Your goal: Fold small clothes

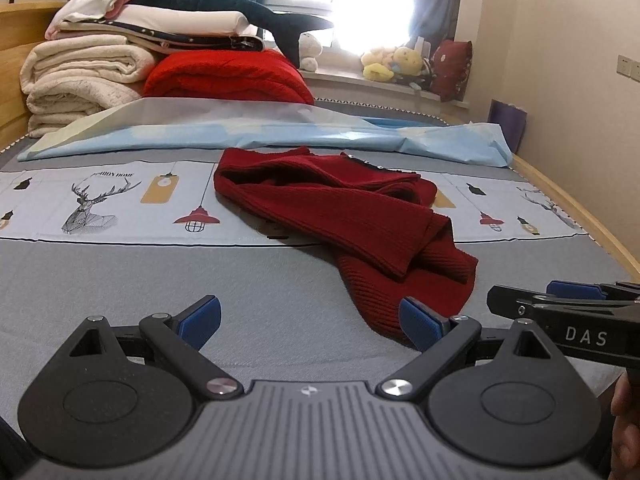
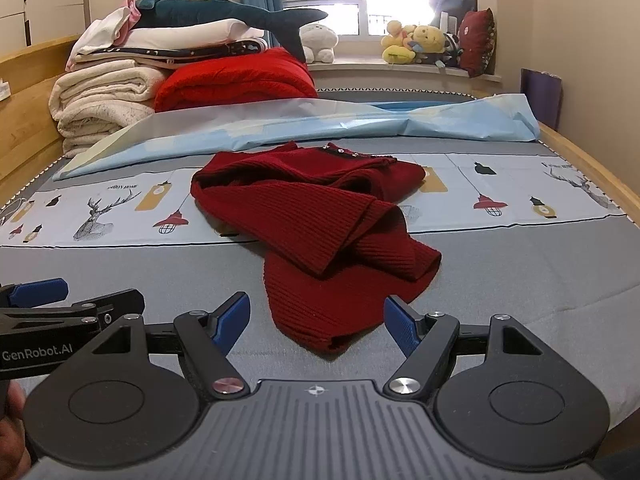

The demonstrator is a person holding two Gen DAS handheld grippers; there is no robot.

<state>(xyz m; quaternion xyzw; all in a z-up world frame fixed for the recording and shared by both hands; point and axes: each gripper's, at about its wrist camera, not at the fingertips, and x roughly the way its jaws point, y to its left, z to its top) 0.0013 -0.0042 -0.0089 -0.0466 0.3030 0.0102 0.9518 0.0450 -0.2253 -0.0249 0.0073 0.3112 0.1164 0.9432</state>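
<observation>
A dark red knitted sweater (image 1: pixel 344 216) lies crumpled on the grey bed sheet (image 1: pixel 160 280), a sleeve folded across it; it also shows in the right wrist view (image 2: pixel 320 232). My left gripper (image 1: pixel 312 320) is open and empty, its right pad (image 1: pixel 420 322) close to the sweater's near hem. My right gripper (image 2: pixel 316 320) is open and empty, with the near hem lying between its blue pads (image 2: pixel 400 326). Each gripper shows at the edge of the other's view: the right gripper (image 1: pixel 568 300) and the left gripper (image 2: pixel 60 300).
A light blue sheet (image 1: pixel 280 132) lies bunched across the bed behind the sweater. Folded blankets (image 1: pixel 88 76), a red quilt (image 1: pixel 228 76) and a plush shark (image 1: pixel 224 4) are stacked at the far left. Soft toys (image 2: pixel 420 42) sit on the windowsill. A wooden bed frame (image 2: pixel 592 172) runs along the right.
</observation>
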